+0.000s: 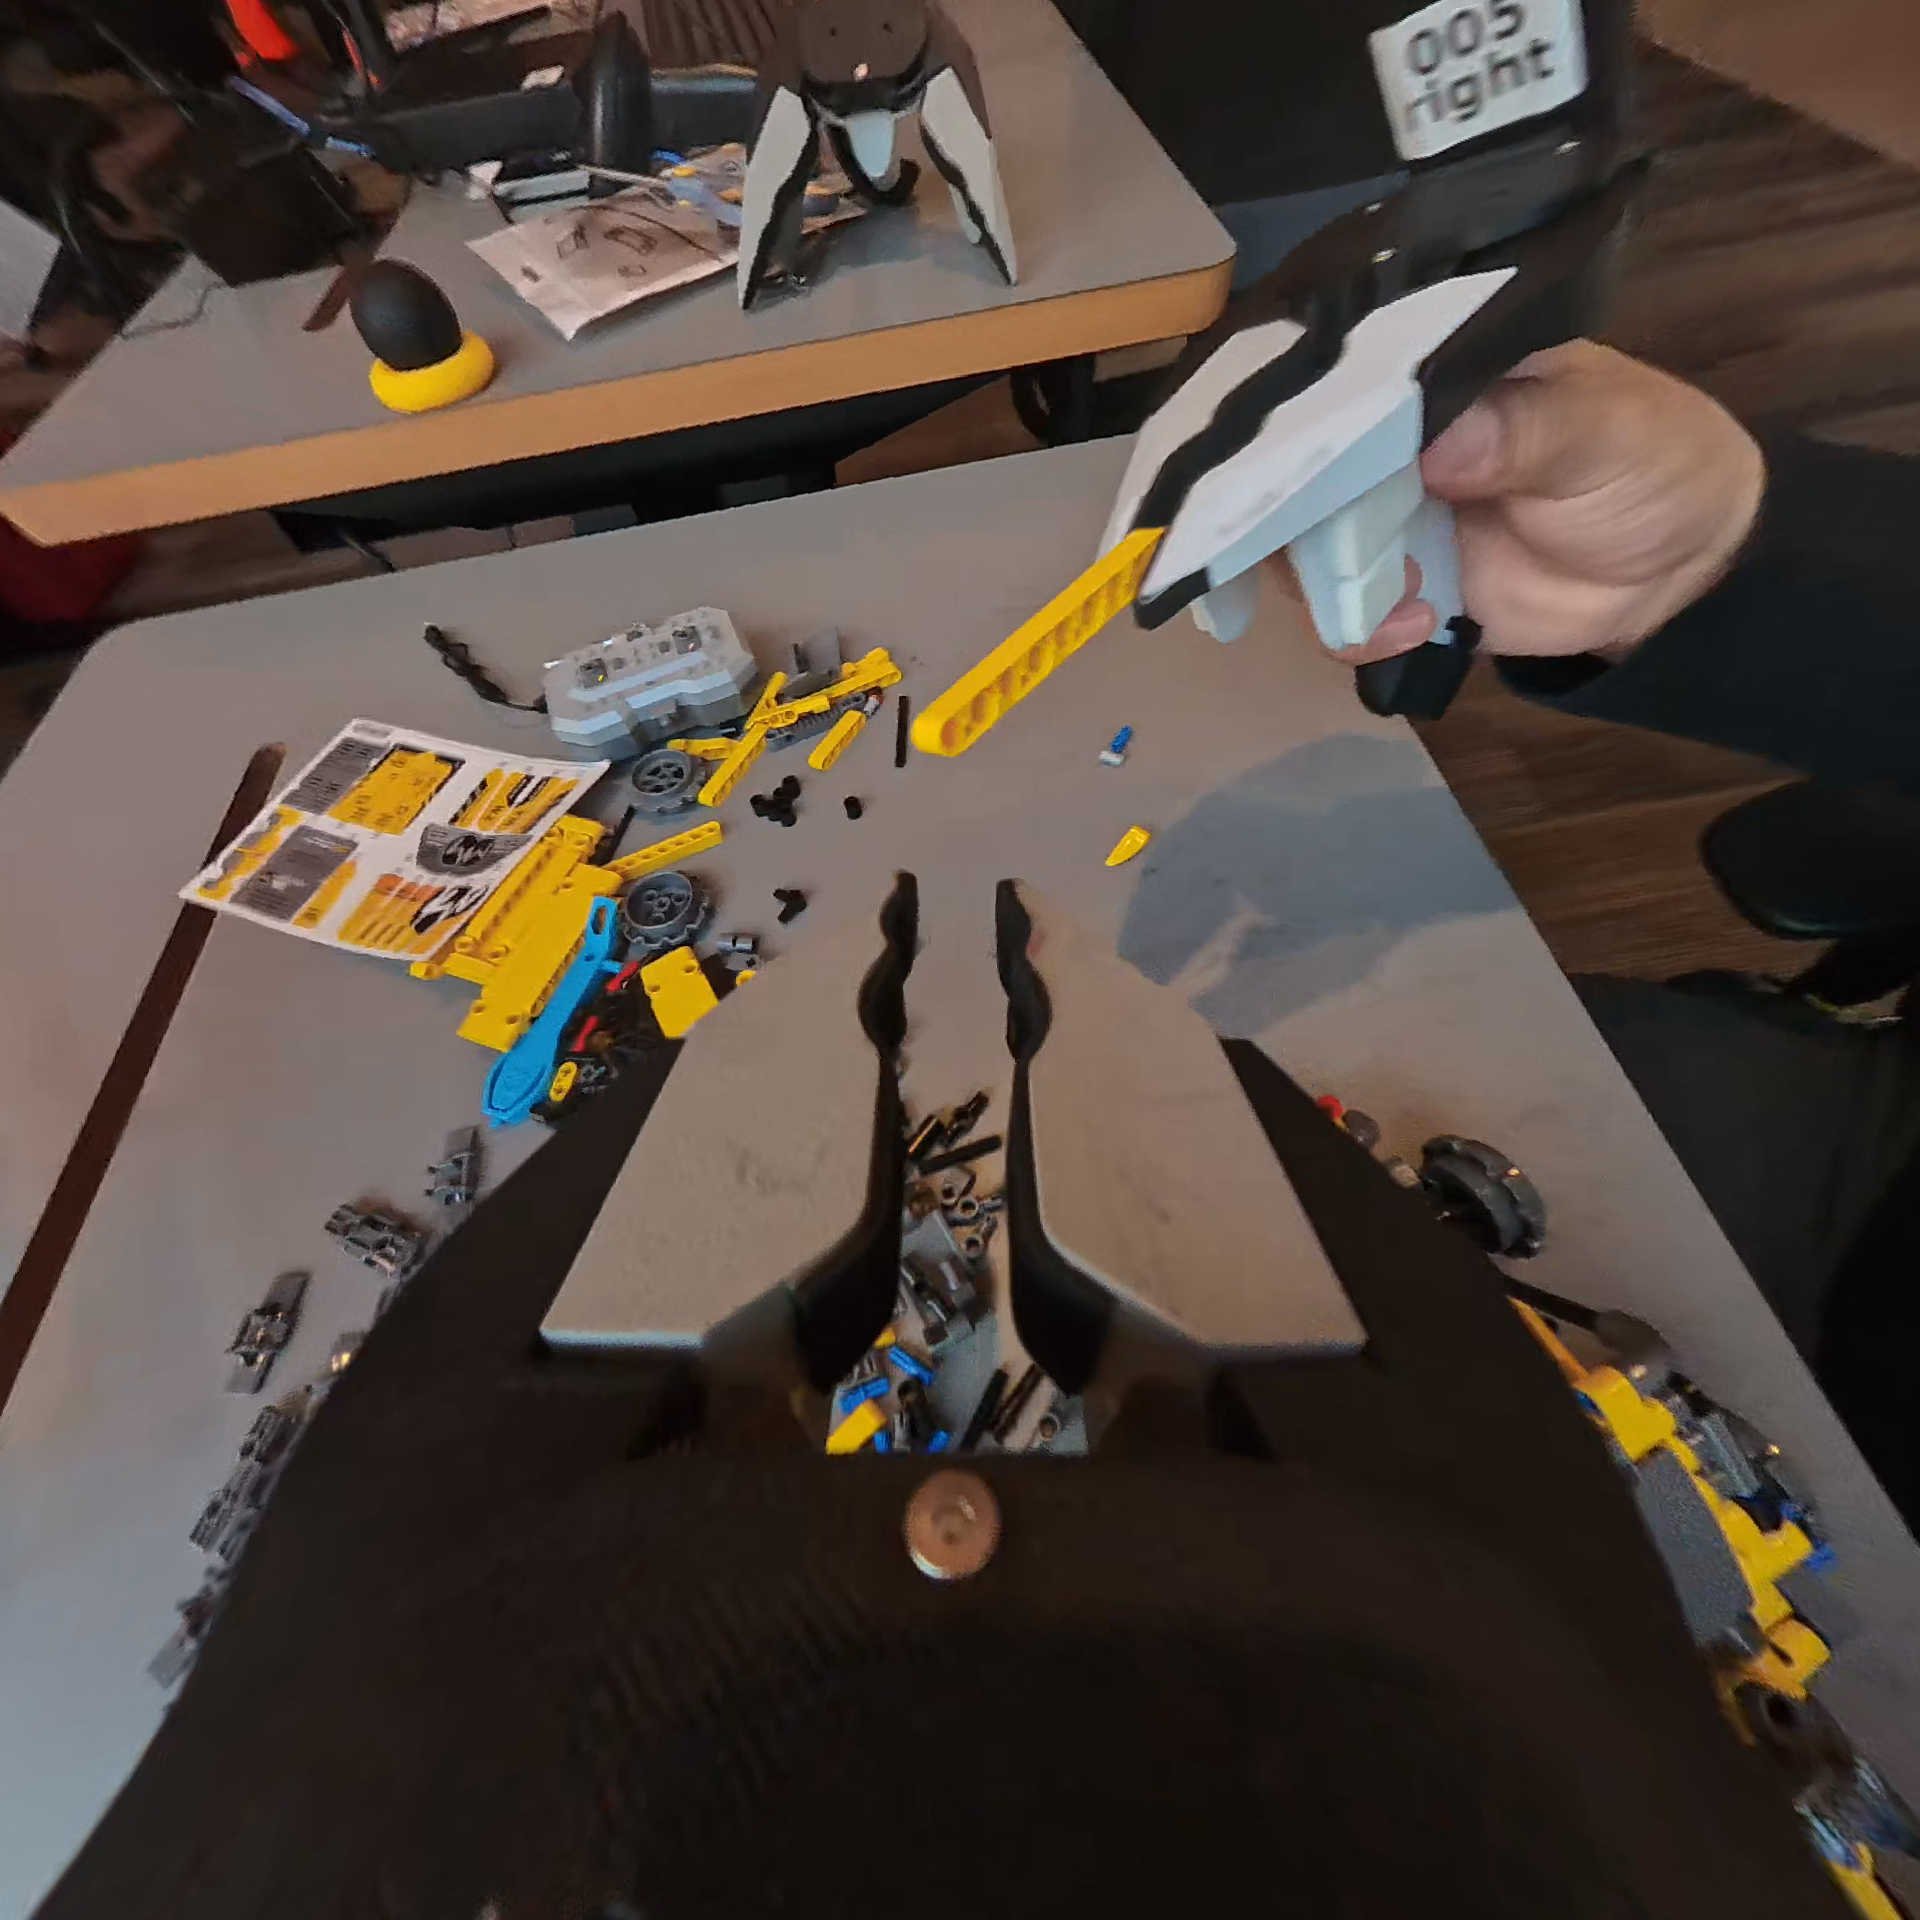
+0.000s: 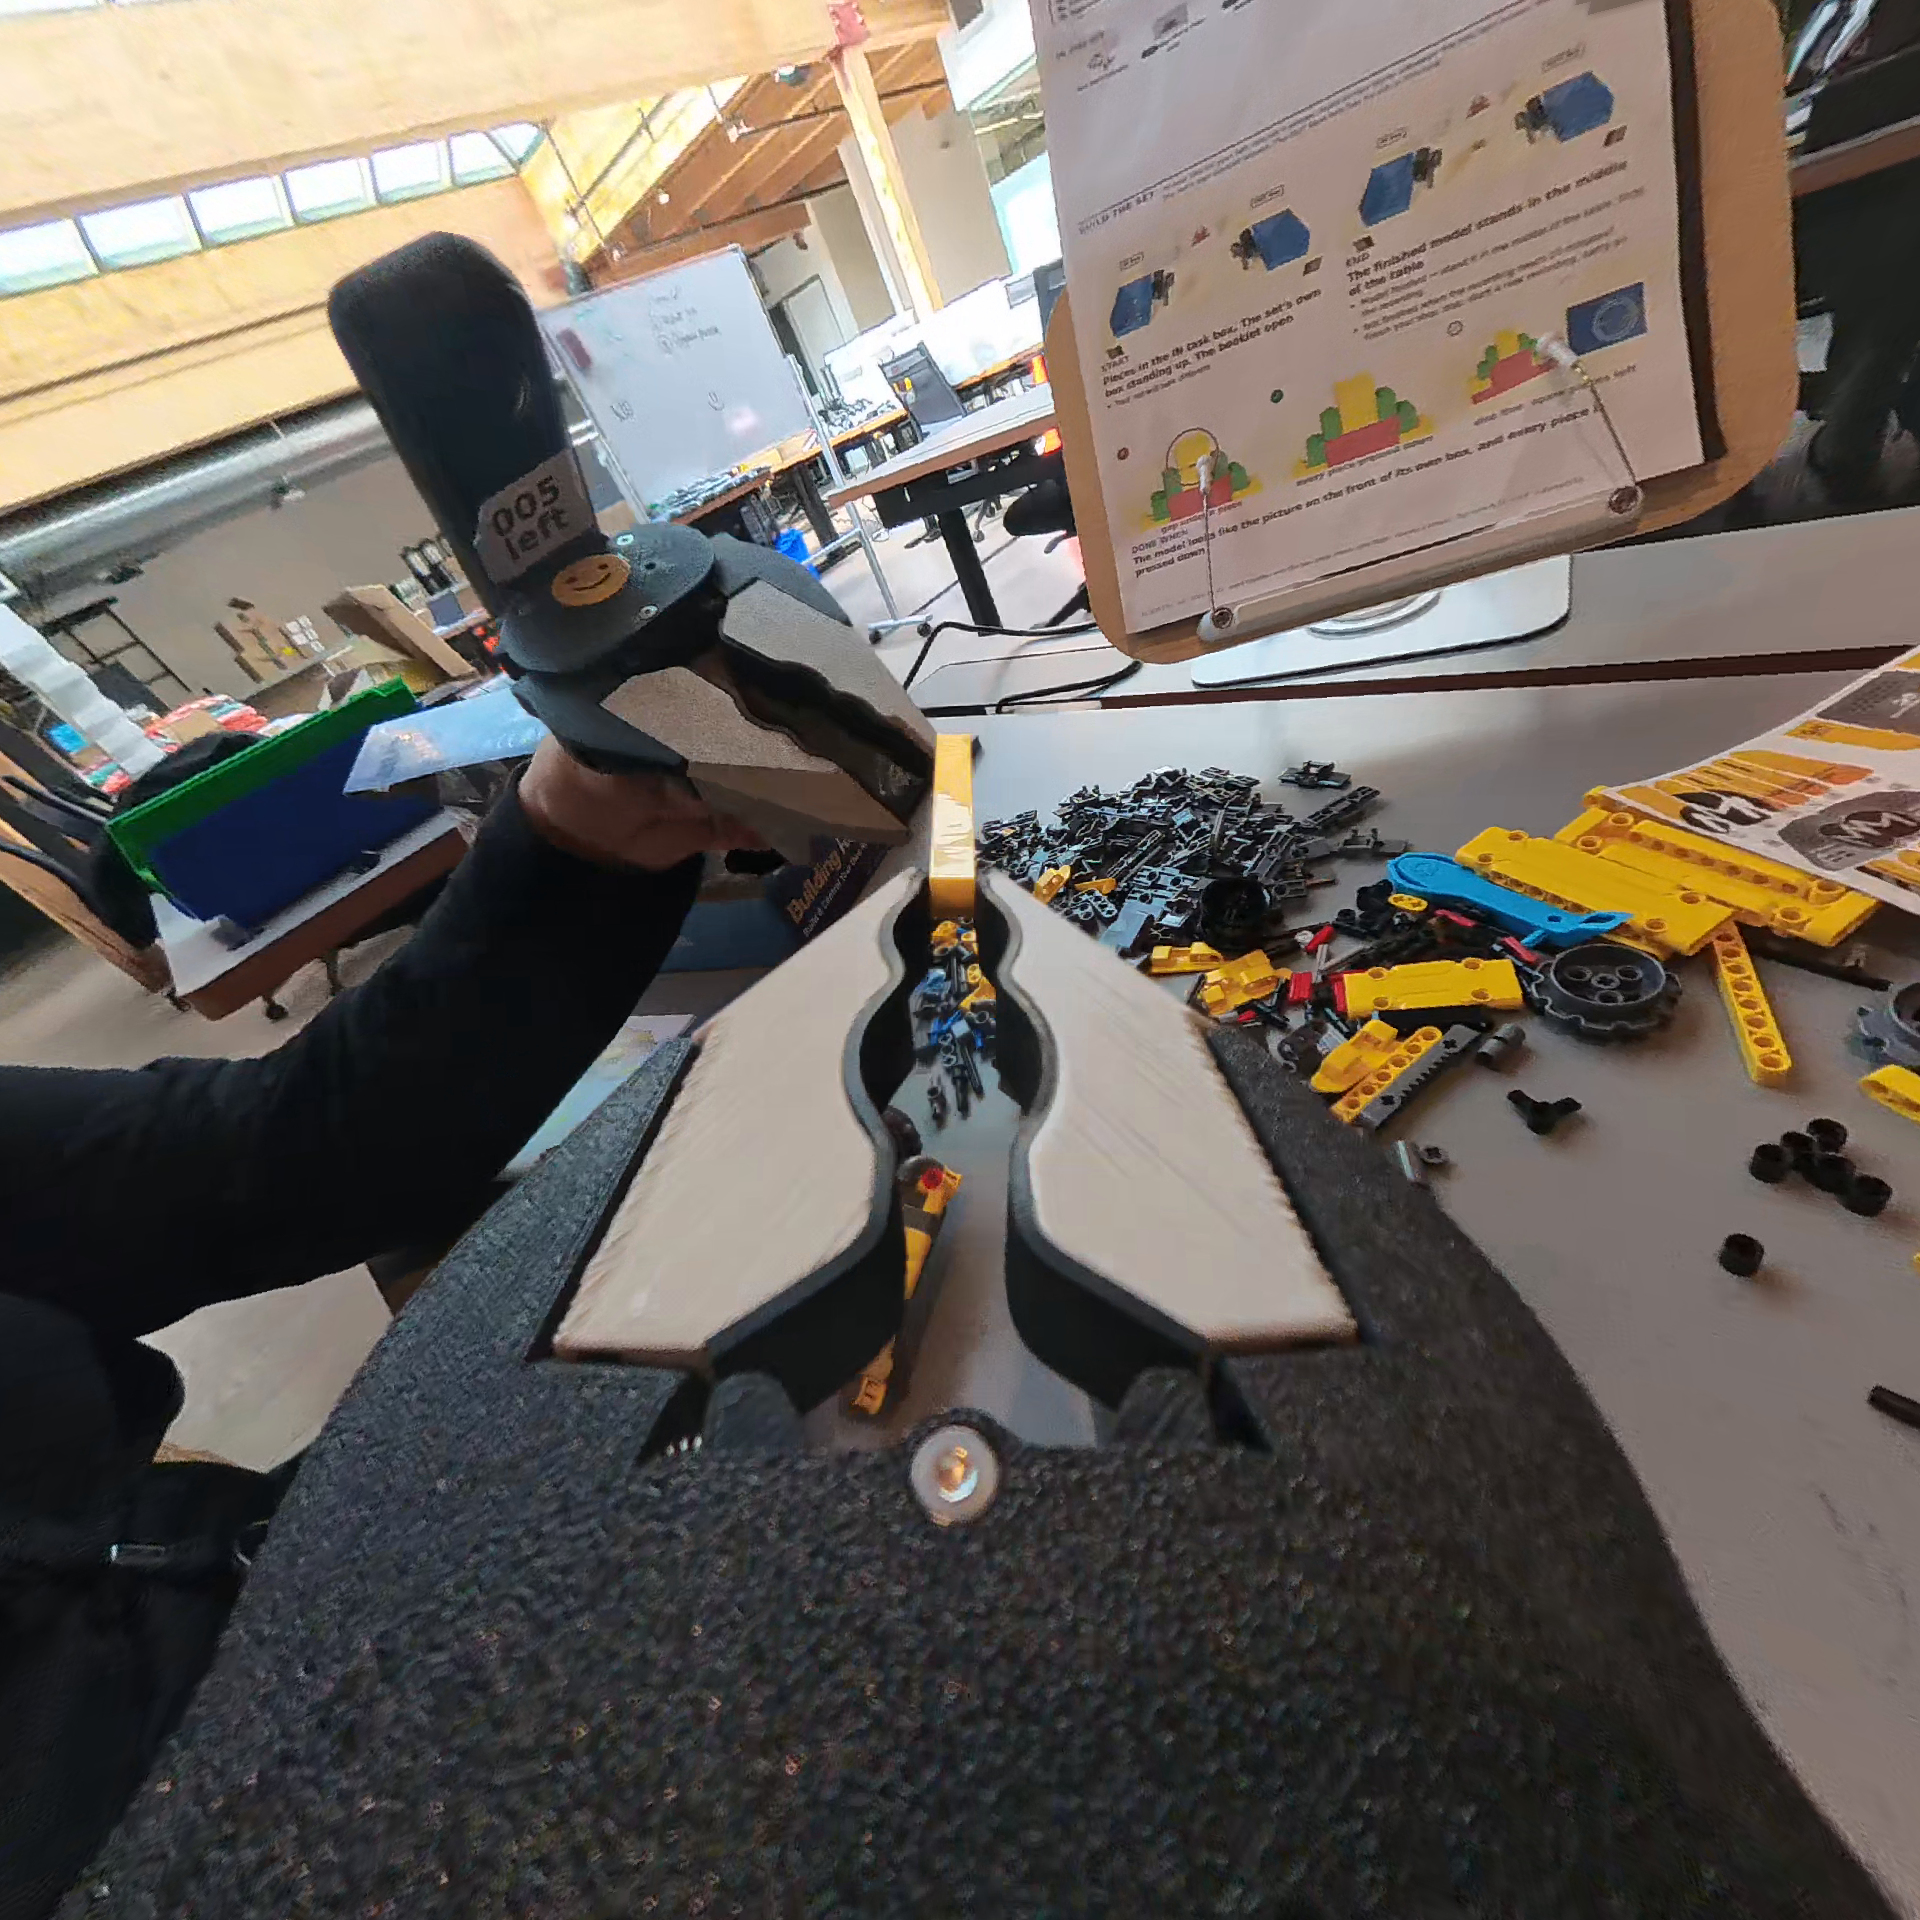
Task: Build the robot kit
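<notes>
My right gripper (image 2: 953,883) is shut on one end of a long yellow beam with holes (image 2: 952,810) and holds it above the grey table (image 2: 1558,1455). In the left wrist view the right gripper (image 1: 1153,566) comes in from the upper right, held by a hand, with the beam (image 1: 1029,660) slanting down to the left. My left gripper (image 1: 956,899) is held above the table with a narrow gap between its fingers and nothing in it. In the right wrist view the left gripper (image 2: 914,774) sits close beside the beam's free end.
Loose parts cover the table: a sticker sheet (image 1: 395,831), a grey block (image 1: 649,675), yellow beams (image 1: 530,935), a blue piece (image 1: 551,1029), black pins (image 1: 779,805), grey bits (image 1: 374,1236), a part-built model (image 1: 1704,1475). A stand with a printed sheet (image 2: 1351,312) rises behind. The gap from one gripper's tips to the other's is roughly 7 cm. From either gripper's tips it is about 20 cm to the part-built model (image 1: 1704,1475).
</notes>
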